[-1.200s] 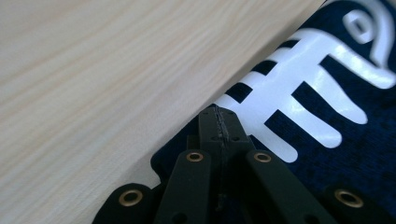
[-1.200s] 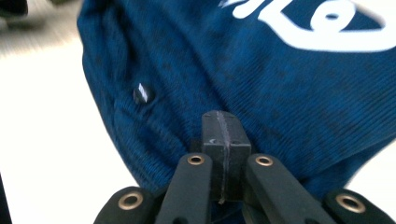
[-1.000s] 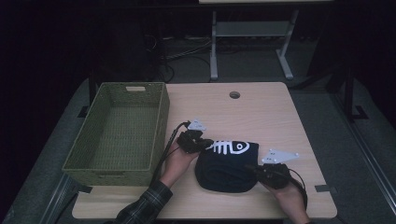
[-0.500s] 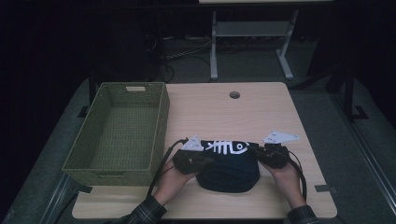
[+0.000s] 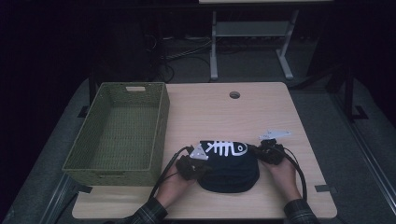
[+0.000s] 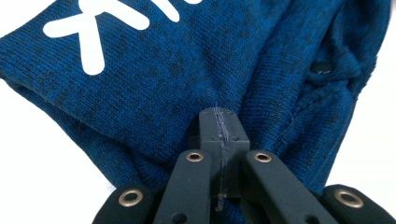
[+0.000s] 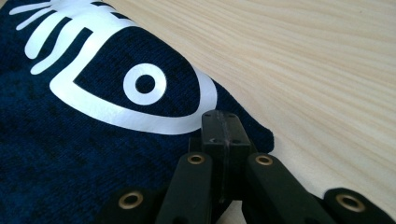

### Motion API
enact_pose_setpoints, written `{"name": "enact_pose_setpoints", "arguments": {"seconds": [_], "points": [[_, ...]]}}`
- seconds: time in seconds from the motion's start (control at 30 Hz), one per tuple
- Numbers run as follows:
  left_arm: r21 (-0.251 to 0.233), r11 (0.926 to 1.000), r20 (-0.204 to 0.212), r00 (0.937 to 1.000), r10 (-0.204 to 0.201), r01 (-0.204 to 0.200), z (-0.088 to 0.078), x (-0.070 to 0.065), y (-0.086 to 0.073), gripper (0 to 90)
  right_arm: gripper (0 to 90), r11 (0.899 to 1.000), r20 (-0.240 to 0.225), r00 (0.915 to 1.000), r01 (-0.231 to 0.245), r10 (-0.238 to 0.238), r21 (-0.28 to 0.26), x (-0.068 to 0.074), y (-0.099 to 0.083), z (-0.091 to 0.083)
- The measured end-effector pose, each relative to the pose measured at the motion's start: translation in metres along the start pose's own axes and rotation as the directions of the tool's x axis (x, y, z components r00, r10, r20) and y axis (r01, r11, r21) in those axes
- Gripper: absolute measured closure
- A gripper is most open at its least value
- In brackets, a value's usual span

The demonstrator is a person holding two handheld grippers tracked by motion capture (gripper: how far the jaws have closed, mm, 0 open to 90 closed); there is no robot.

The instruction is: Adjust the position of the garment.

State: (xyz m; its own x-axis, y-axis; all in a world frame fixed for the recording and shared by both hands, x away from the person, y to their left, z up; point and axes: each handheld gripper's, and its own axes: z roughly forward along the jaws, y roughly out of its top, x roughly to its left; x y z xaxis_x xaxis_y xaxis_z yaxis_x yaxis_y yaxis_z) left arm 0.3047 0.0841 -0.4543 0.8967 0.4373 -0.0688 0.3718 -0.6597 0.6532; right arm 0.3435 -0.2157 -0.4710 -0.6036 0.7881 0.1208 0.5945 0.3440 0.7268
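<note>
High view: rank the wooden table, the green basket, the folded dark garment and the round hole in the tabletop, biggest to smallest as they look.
1. wooden table
2. green basket
3. folded dark garment
4. round hole

The basket stands taller, hence nearer the camera, yet its lead over the garment looks plain.

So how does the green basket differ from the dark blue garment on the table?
The green basket is a stiff, woven, open-topped box standing at the table's left edge; the dark blue garment is soft knit cloth lying folded near the front edge. The basket is plain green, while the garment bears a white fish-skeleton print. The basket stands untouched; the garment is pinched at its sides by the left gripper and right gripper. Both rest on the table.
</note>
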Motion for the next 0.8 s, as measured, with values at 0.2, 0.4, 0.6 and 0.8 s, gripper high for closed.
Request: {"name": "enact_pose_setpoints", "arguments": {"seconds": [0.2,0.4,0.6,0.8], "points": [[0.028,0.9996,-0.078,0.9969,0.006,-0.004,-0.001,0.010,-0.001,90.0,90.0,1.000,0.012,0.9999,-0.009,0.009,0.011,0.004,-0.002,-0.001],[0.011,0.9989,-0.059,0.9973,-0.044,0.045,-0.004,0.019,-0.003,90.0,90.0,1.000,0.013,0.9999,0.010,-0.010,0.003,0.010,-0.007,-0.005],[-0.070,0.9908,-0.009,0.9931,-0.117,0.116,-0.015,0.024,-0.003,79.1,71.2,0.998,0.029,0.9992,0.028,-0.027,-0.050,0.012,-0.006,-0.017],[-0.120,0.9819,-0.032,0.9881,-0.151,0.146,-0.026,0.025,0.001,61.8,48.9,0.997,0.070,0.9975,0.009,-0.004,-0.080,0.010,-0.014,-0.033]]}}
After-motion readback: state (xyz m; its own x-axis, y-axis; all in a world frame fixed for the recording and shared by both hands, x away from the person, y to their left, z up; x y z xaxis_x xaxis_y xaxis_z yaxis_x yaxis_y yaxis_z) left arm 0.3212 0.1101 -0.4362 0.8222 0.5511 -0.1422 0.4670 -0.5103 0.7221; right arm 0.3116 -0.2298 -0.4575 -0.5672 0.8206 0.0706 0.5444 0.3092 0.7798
